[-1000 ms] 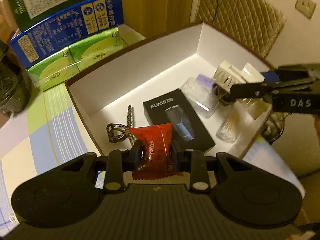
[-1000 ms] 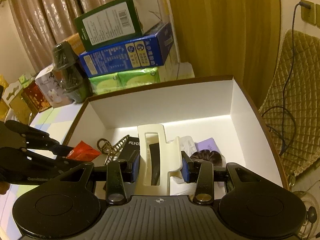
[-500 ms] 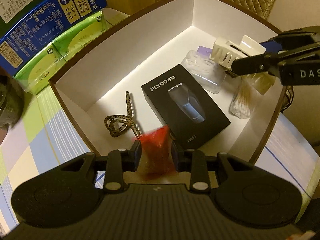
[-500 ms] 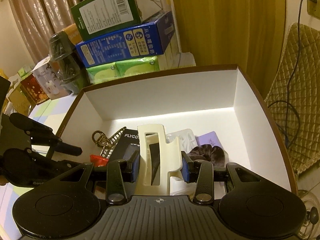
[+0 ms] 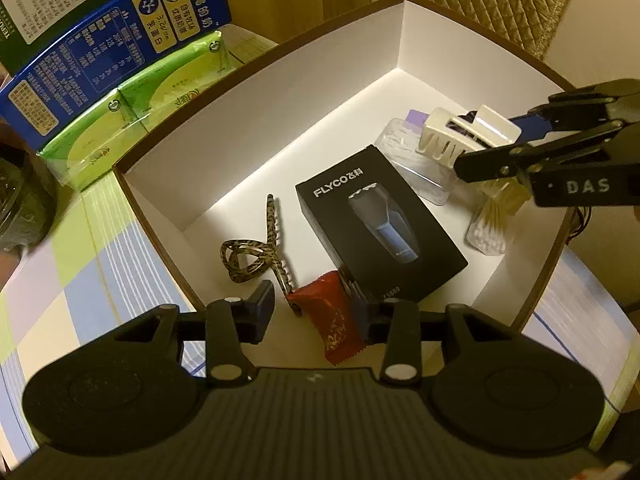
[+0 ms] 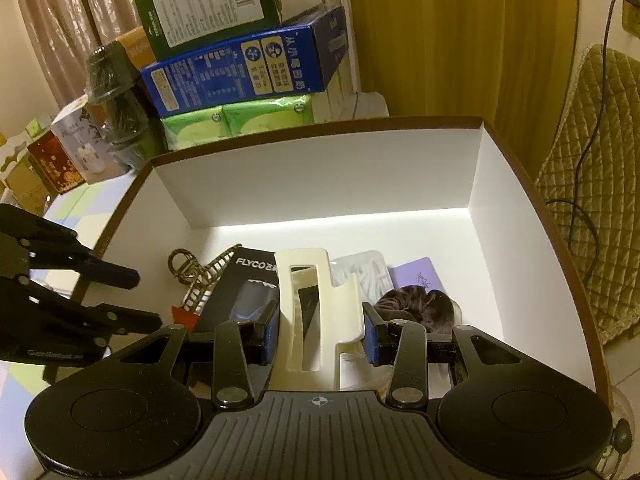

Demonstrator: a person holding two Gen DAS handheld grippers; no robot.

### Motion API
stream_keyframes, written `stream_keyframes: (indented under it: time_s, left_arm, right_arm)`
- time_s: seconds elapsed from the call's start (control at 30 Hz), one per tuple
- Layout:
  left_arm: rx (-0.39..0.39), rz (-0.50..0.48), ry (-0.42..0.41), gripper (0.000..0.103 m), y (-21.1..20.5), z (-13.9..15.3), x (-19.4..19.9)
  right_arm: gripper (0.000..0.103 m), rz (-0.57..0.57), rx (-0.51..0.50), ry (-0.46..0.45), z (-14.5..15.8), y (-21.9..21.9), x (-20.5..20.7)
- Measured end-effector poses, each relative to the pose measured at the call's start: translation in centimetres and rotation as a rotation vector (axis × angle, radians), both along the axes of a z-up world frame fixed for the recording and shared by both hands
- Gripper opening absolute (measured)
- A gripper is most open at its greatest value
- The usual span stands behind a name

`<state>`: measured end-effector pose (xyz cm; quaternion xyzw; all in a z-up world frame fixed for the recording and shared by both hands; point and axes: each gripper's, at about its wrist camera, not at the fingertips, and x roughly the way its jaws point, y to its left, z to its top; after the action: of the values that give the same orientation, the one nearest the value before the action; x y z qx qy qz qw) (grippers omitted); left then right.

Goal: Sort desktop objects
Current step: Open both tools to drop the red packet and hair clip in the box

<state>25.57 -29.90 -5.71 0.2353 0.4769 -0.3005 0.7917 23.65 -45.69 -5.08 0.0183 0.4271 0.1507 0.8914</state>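
The red foil snack packet (image 5: 338, 318) lies loose at the near edge of the white-lined, brown-rimmed cardboard box (image 5: 256, 92), between my left gripper's (image 5: 310, 310) spread fingers; its right side sits against or just beside the right finger, the left finger stands clear of it. Its far end touches the leopard-print plastic hair claw (image 5: 256, 250) and comes right up to the corner of the black FLYCO shaver box (image 5: 376, 224), which fills the middle of the floor.

My right gripper (image 6: 320, 330) is clamped on a cream plastic hair claw (image 6: 316, 312), held upright over the right side of the box. From the left camera I see that claw's teeth hanging above a clear plastic case of cotton swabs (image 5: 416, 168). Beneath and beyond it are a dark brown velvet scrunchie (image 6: 416, 306), a flat lilac packet (image 6: 416, 278) and, against the right wall, a clear bag of wooden-stemmed cotton buds (image 5: 494, 222). That side is crowded; the far half of the floor by the back wall is bare.

Outside, behind the back wall, lime-green tissue packs (image 6: 236, 120) carry a blue printed carton (image 6: 244, 74) and a dark green carton (image 6: 208, 2). A dark lidded jar (image 6: 116, 108) stands to their left. The box rests on a pastel checked tablecloth (image 5: 80, 264). A quilted olive chair cushion (image 6: 592, 184) is to the right.
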Motion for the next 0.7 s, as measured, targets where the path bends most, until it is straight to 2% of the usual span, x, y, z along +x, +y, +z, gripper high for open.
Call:
stream_keyframes:
  time_s: [0.1,0.2,0.27,0.37,0.43,0.53,0.63,0.7]
  left_arm:
    - [-0.004,0.002,-0.006,0.044,0.0,0.1,-0.1]
    - [-0.005,0.007,-0.016,0.048,0.0,0.3,-0.1]
    - [-0.007,0.011,-0.019,0.050,0.1,0.5,-0.1]
    - [-0.016,0.012,-0.025,0.053,0.4,0.9,-0.3]
    - [-0.018,0.014,-0.030,0.060,0.5,1.2,-0.5]
    - [-0.026,0.014,-0.048,0.065,0.6,1.8,-0.9]
    - [-0.033,0.024,-0.059,0.067,0.8,2.5,-1.3]
    - [-0.044,0.032,-0.071,0.072,1.1,3.1,-1.7]
  right_arm:
    - [0.042,-0.007,0.011,-0.011,-0.3,-0.1,0.2]
    - [0.060,-0.020,0.016,-0.014,-0.1,-0.5,0.0]
    - [0.064,-0.008,0.020,-0.025,0.4,-0.7,-0.4]
    - [0.082,0.029,0.015,-0.035,1.3,-0.6,-1.1]
    - [0.094,0.054,0.007,-0.054,1.9,-0.4,-1.7]
    - [0.100,0.073,0.001,-0.063,2.5,-0.4,-2.3]
    - [0.101,0.072,-0.006,-0.065,2.9,-0.5,-2.8]
    - [0.101,0.074,-0.009,-0.068,3.2,-0.4,-3.1]
